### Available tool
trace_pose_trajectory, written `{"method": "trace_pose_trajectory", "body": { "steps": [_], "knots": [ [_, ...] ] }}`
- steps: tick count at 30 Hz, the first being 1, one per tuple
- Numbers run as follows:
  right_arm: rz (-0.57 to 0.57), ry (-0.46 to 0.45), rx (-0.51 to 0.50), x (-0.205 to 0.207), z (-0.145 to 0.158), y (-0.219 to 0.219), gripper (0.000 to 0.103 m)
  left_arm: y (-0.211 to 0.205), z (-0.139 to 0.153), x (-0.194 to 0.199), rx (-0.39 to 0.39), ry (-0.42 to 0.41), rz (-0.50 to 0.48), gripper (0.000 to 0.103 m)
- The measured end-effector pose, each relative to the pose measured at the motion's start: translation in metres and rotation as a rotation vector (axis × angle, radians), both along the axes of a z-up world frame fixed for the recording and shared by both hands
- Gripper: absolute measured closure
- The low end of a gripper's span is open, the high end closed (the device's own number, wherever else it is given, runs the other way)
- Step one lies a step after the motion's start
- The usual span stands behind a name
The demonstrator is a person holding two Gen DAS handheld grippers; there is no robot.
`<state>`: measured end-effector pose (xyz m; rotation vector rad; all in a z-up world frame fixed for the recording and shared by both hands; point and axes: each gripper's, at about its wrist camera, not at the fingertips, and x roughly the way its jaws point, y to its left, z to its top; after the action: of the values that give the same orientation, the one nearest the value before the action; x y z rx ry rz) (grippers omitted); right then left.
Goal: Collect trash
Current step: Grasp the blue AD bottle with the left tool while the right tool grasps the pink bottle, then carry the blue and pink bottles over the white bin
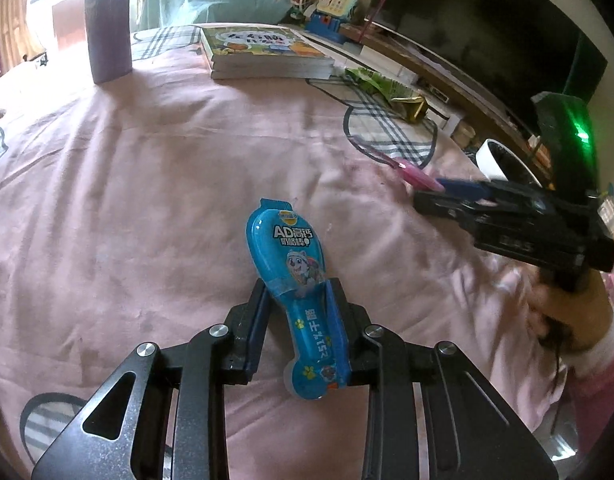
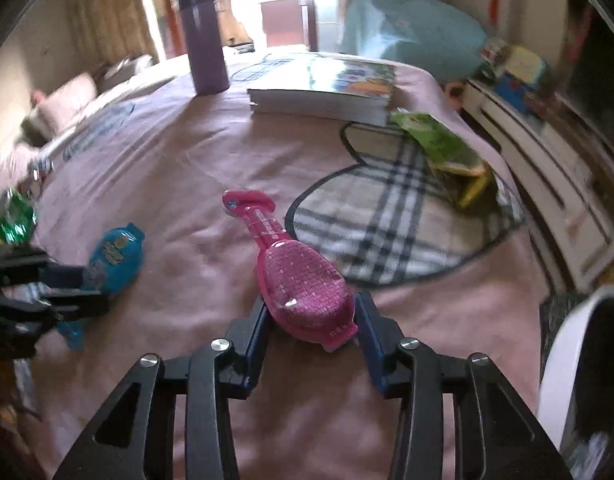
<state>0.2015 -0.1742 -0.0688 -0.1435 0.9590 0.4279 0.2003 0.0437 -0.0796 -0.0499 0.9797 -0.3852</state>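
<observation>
The pink bed (image 1: 147, 200) carries everything here, and the white bin (image 2: 563, 360) stands off its edge, beside the right claw. A book stack (image 2: 327, 92) and a purple flask (image 2: 205, 40) sit at the bed's far side from the bin; green wrappers (image 2: 447, 148) lie near the books.

Risks, as I judge them: both wrappers are slick, thin plastic, so either could slide out on the carry to the bin, or a claw could snag the sheet.

The left claw (image 1: 297, 300) is narrow, clamped on the blue snack wrapper (image 1: 295, 264), well away from the bin. The right claw (image 2: 313, 320), half-wide, brackets the pink wrapper (image 2: 303, 280) nearer the bin; whether its pads press yet I cannot tell.
</observation>
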Motion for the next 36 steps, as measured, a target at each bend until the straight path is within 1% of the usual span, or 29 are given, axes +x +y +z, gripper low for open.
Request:
{"method": "trace_pose_trajectory", "body": {
  "steps": [2, 4, 6, 8, 9, 10, 12, 16, 17, 19, 21, 24, 27, 29, 36],
  "knots": [
    [-0.056, 0.038, 0.069, -0.011, 0.003, -0.009, 0.061, 0.001, 0.000, -0.001, -0.008, -0.005, 0.001, 0.074],
    [-0.097, 0.077, 0.140, -0.027, 0.004, -0.015, 0.061, 0.003, 0.000, -0.001, -0.023, -0.006, 0.003, 0.067],
    [-0.110, 0.087, 0.175, -0.039, 0.006, -0.016, 0.059, 0.004, 0.001, -0.002, -0.019, -0.013, 0.009, 0.055],
    [-0.121, 0.081, 0.172, -0.044, 0.009, -0.012, 0.058, 0.002, 0.002, -0.002, -0.003, -0.021, 0.012, 0.052],
    [-0.122, 0.069, 0.164, -0.045, 0.010, -0.010, 0.056, 0.002, 0.001, -0.001, 0.002, -0.021, 0.012, 0.052],
    [-0.121, 0.056, 0.155, -0.045, 0.011, -0.008, 0.051, 0.001, 0.001, 0.000, 0.005, -0.020, 0.013, 0.052],
    [-0.113, 0.039, 0.133, -0.042, 0.010, -0.002, 0.045, 0.001, 0.000, 0.003, 0.011, -0.024, 0.016, 0.052],
    [-0.079, 0.027, 0.089, -0.034, 0.004, 0.009, 0.044, -0.001, -0.001, 0.007, 0.018, -0.033, 0.028, 0.053],
    [-0.065, 0.018, 0.075, -0.033, 0.004, 0.011, 0.044, -0.001, -0.002, 0.008, 0.026, -0.039, 0.034, 0.060],
    [-0.038, 0.014, 0.052, -0.032, 0.003, 0.015, 0.046, -0.002, -0.002, 0.008, 0.033, -0.046, 0.041, 0.065],
    [-0.029, 0.016, 0.051, -0.032, 0.002, 0.016, 0.053, -0.002, -0.002, 0.008, 0.027, -0.045, 0.047, 0.067],
    [-0.036, 0.015, 0.074, -0.036, 0.003, 0.011, 0.053, -0.004, 0.000, 0.005, 0.003, -0.038, 0.049, 0.068],
    [-0.058, 0.012, 0.116, -0.044, 0.006, -0.002, 0.053, -0.013, 0.003, -0.001, 0.003, -0.042, 0.046, 0.069],
    [-0.084, 0.015, 0.163, -0.051, 0.008, -0.015, 0.053, -0.025, 0.006, -0.007, 0.009, -0.049, 0.030, 0.069],
    [-0.167, 0.000, 0.253, -0.075, 0.019, -0.055, 0.053, -0.068, 0.020, -0.019, 0.031, -0.079, -0.032, 0.069]
  ]
}}
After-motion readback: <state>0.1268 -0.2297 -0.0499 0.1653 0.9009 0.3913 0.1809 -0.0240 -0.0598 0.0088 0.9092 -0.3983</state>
